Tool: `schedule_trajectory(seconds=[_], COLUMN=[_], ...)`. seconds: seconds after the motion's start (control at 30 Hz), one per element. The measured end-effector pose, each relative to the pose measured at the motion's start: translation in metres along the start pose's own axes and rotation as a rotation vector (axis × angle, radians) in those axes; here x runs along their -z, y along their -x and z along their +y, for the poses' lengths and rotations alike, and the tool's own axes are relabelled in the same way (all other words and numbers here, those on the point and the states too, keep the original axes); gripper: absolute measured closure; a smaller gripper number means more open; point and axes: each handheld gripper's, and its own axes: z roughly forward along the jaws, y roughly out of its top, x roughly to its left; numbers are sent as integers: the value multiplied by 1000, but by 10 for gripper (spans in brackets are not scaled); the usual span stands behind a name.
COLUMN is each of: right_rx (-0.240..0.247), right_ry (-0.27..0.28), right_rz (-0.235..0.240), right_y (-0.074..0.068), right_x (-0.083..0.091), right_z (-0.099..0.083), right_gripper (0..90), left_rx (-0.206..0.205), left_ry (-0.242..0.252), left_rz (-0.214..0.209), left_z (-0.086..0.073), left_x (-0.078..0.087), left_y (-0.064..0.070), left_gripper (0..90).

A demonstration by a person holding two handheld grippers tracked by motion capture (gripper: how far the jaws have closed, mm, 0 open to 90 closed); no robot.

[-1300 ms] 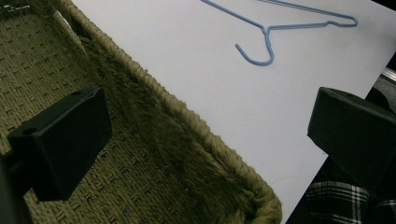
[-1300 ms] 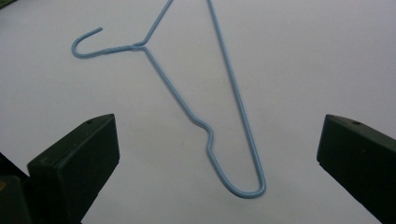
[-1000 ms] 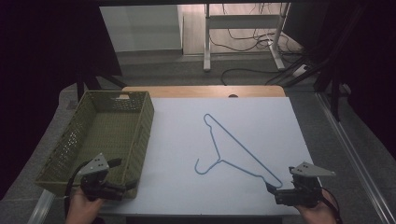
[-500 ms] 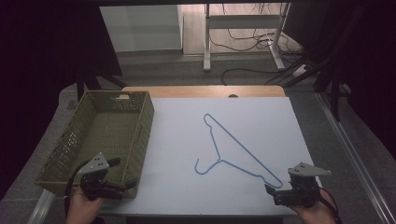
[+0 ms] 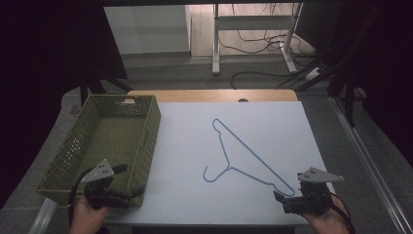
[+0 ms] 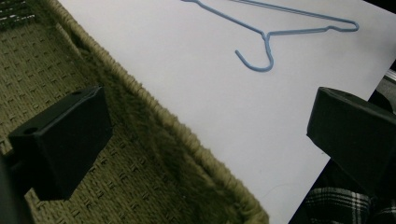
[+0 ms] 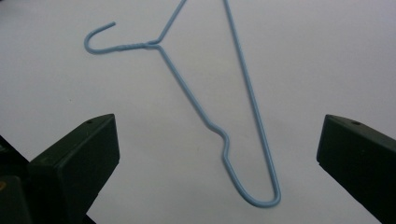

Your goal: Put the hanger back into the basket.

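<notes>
- The blue wire hanger [image 5: 246,158] lies flat on the white surface [image 5: 272,122], hook toward 7 o'clock, one shoulder tip toward 5 o'clock; nothing grips it
- The right claw [image 5: 285,197] sits just beside that 5 o'clock tip, jaws spread wide either side of it in the right gripper view [image 7: 254,198]; over the last second it has eased slightly back and down toward the near edge, staying released; to my eye it is lining up for the tip, not closing yet
- The left claw [image 5: 129,192] hangs released over the near corner of the woven basket [image 5: 73,146] at 9 o'clock; barely moved; one jaw inside the rim, one outside
- The hanger has not shifted; pick-up has yet to start
</notes>
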Motion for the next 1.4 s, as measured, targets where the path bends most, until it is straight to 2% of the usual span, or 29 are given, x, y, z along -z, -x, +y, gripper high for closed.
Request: schedule_trajectory(seconds=[0.27,0.5,0.6,0.9,1.07,1.17,1.23,1.4], right_rx=[38,54,71,66,75,74,66,74], right_ry=[-5,-18,-20,-4,-21,-33,-36,-42], right_rz=[33,73,75,103,110,109,110,118], right_y=[-6,-11,-12,-9,-11,-12,-12,-15], right_x=[-8,-14,-16,-22,-30,-34,-36,-39], right_z=[7,13,16,26,32,35,36,42], right_gripper=[0,0,0,0,1,1,0,0], left_rx=[-18,-13,-23,-45,-43,-32,-18,-37], left_ry=[4,10,13,37,44,45,47,46], left_rz=[0,-26,-17,-24,-48,-77,-115,-143], left_z=[4,7,9,19,27,31,33,40], left_x=[-2,-6,-8,-10,-13,-17,-20,-28], left_y=[4,7,8,13,18,21,24,33], left_gripper=[4,0,0,0,0,0,0,0])
